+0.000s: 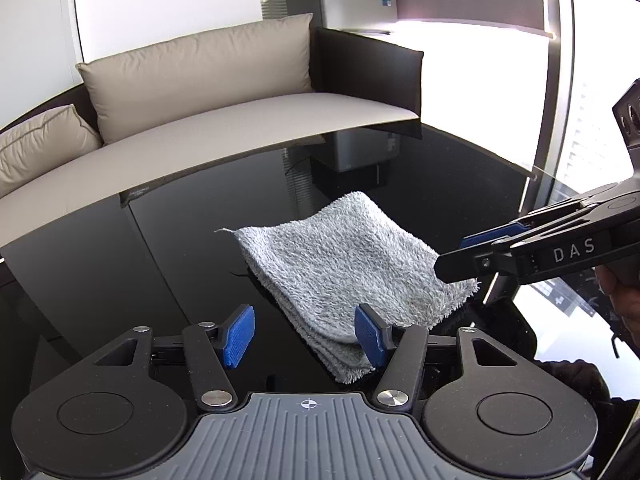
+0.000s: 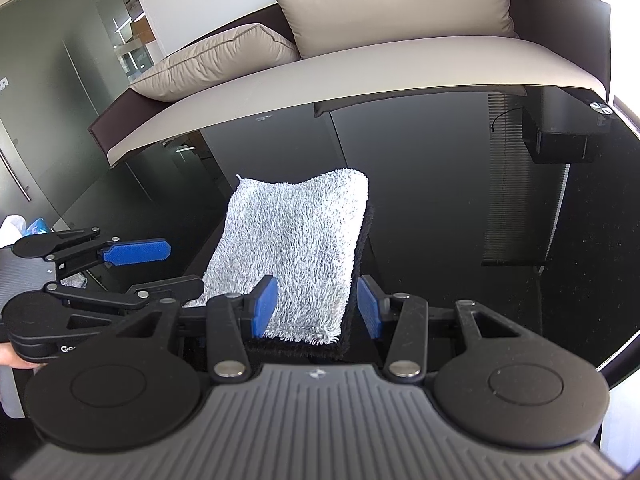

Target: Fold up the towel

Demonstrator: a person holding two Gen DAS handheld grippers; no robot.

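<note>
A grey fluffy towel [image 1: 344, 264] lies folded into a small rectangle on the black glass table [image 1: 160, 264]. It also shows in the right wrist view [image 2: 296, 248]. My left gripper [image 1: 306, 334] is open, just above the towel's near-left corner, holding nothing. It also shows at the left of the right wrist view [image 2: 160, 270]. My right gripper [image 2: 316, 308] is open over the towel's near edge, its blue pads [image 2: 264, 306] apart and empty. It also enters the left wrist view from the right [image 1: 460, 256], at the towel's right corner.
A beige sofa [image 1: 240, 120] with cushions [image 1: 192, 76] runs along the far table edge. A grey cabinet [image 1: 352, 0] stands behind it. A bright window [image 1: 500, 80] is at the right. A glass door [image 2: 48, 120] is at the left.
</note>
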